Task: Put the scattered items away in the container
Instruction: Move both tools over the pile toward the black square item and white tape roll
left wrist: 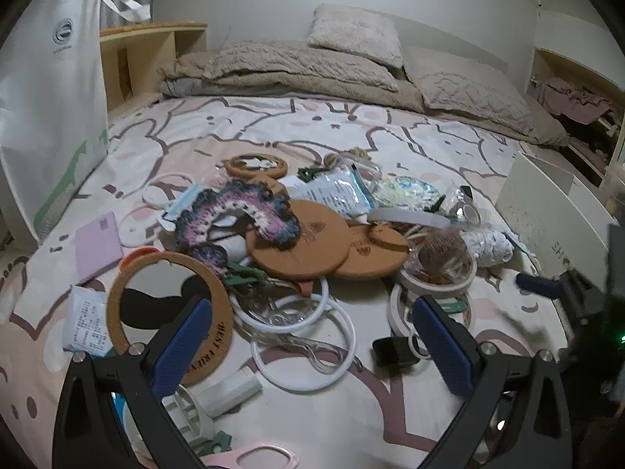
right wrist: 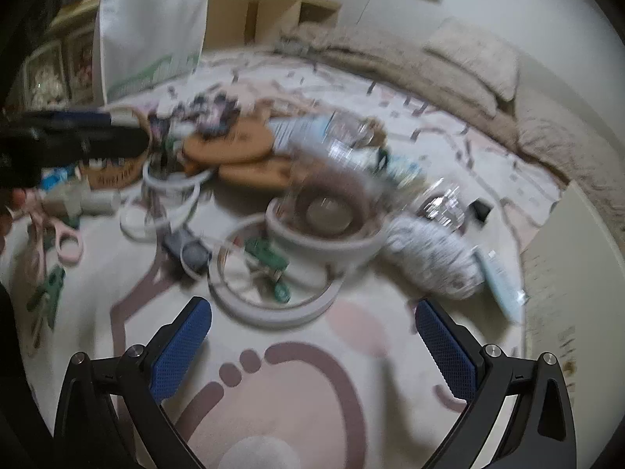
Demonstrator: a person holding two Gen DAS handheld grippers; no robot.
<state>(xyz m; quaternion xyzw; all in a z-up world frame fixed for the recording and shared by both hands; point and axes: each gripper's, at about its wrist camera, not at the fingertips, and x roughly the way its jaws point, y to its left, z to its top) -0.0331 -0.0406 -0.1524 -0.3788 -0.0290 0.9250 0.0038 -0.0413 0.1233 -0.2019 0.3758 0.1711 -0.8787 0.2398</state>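
Left tool (left wrist: 308,336) open, empty; right tool (right wrist: 312,332) likewise. We judge the white rings (left wrist: 304,332) lie nearest, centre frame between left fingers; box (left wrist: 554,211) sits right edge.

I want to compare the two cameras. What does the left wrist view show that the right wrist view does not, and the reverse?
Only the left wrist view: a pink notepad and a printed receipt.
Only the right wrist view: green clips inside a white ring, and the left gripper from the side.
Both: the white bag, the round cork mats, and the white box.
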